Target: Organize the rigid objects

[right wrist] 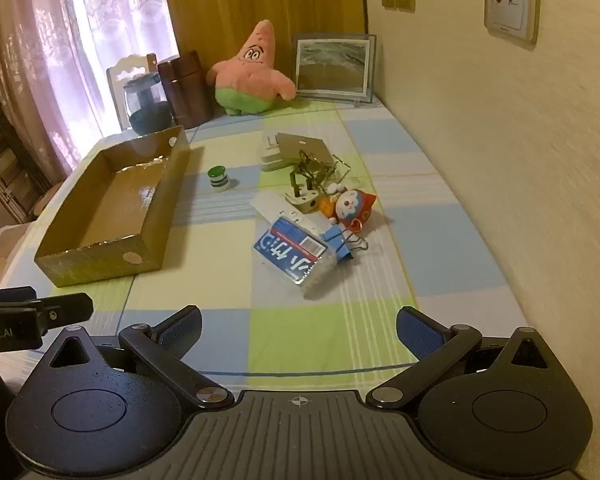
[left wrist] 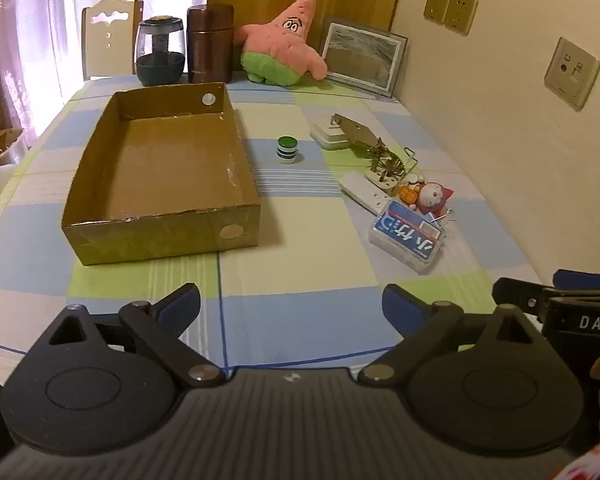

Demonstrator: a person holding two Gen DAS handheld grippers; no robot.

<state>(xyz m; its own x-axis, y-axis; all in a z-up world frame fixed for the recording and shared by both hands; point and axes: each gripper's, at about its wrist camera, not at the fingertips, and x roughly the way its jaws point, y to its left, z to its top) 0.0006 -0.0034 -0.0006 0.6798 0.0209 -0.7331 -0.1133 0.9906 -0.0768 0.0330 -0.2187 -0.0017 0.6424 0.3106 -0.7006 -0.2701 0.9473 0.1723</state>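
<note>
Left hand-held gripper wide open, empty, right hand-held gripper likewise

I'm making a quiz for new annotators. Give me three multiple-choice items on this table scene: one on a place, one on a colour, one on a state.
1. Where is the small striped stack?
A. inside the box
B. on the tablecloth between the cardboard box and the pile of small items
C. on the chair

2. What colour is the stack's top?
A. green
B. red
C. yellow

3. How is the box?
A. lidded
B. full
C. open-topped and empty

Key: B, it stands clear of the box's wall; A, its top face is green; C, only the bare cardboard floor shows inside.
</note>
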